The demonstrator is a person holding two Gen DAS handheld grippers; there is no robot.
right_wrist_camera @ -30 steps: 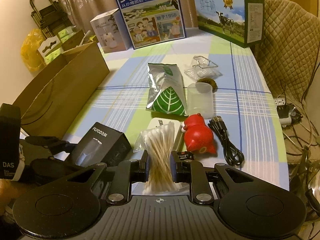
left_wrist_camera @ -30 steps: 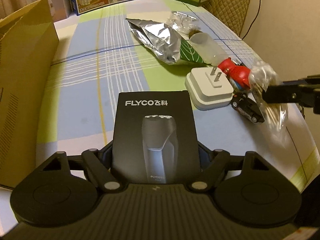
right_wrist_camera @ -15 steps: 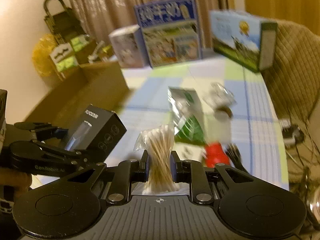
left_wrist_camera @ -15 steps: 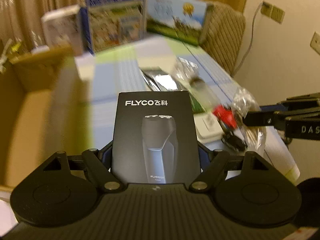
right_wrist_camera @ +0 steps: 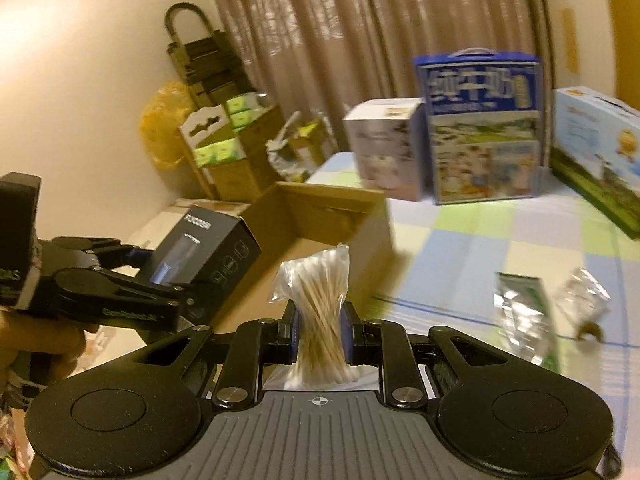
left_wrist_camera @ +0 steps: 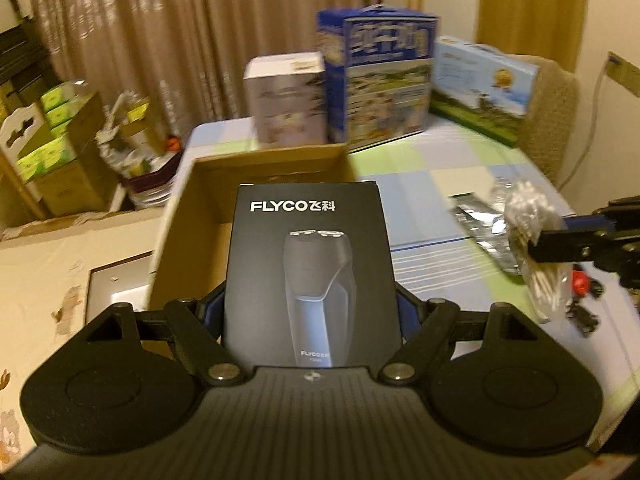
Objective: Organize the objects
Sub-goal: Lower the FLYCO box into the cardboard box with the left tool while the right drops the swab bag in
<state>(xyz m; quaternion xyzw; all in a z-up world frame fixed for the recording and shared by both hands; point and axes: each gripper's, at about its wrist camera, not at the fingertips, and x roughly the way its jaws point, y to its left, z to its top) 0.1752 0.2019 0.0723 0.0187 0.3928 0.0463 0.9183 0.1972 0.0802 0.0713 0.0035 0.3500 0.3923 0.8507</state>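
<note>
Your left gripper [left_wrist_camera: 310, 312] was clamped wide on the black shaver box [left_wrist_camera: 310, 268], held above the near end of the open cardboard box [left_wrist_camera: 256, 184]. Your right gripper [right_wrist_camera: 319, 332] was pinched narrow on the cotton swab bag [right_wrist_camera: 318, 308], right of the shaver box.

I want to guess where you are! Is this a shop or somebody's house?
Most likely somebody's house, a lived-in dining room. There is a checked tablecloth, long curtains, a quilted chair cover and milk gift cartons on the table, with household clutter stacked in the corner.
</note>
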